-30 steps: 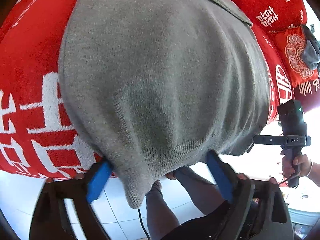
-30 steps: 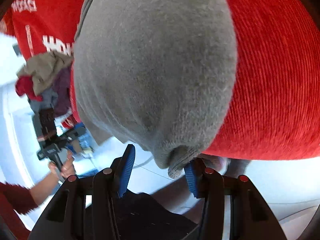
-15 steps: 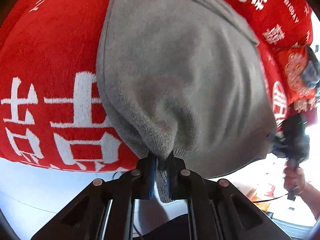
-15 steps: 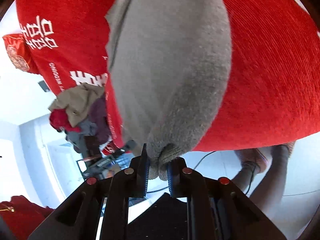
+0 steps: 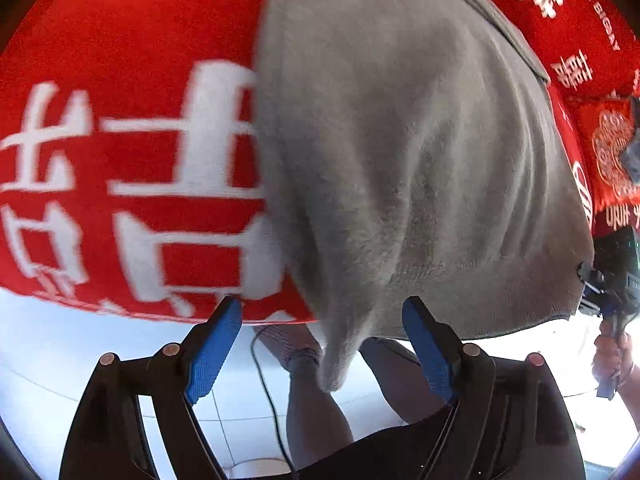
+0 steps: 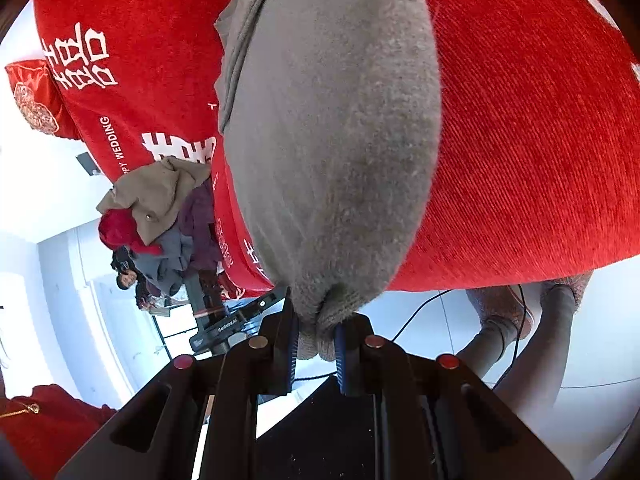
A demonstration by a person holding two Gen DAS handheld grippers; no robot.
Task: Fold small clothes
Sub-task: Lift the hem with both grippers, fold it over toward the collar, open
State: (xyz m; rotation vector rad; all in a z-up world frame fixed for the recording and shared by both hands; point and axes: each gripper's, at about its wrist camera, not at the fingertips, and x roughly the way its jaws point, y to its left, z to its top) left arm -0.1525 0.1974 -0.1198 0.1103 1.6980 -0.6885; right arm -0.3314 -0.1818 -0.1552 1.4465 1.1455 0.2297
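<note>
The grey knit garment (image 5: 400,140) lay across the red cloth (image 5: 120,60), filling the middle of both frames. The left claw (image 5: 322,344) was opening, a hem corner hanging loose between its pads. The right claw (image 6: 316,344) pinched another hem corner at lower centre.

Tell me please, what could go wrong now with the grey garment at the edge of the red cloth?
1. The left gripper is opening, its pads clear of the grey garment, so that corner hangs loose and may slide off the red cloth.
2. Only the right gripper pinches the hem, so pulling could skew the fold.
</note>
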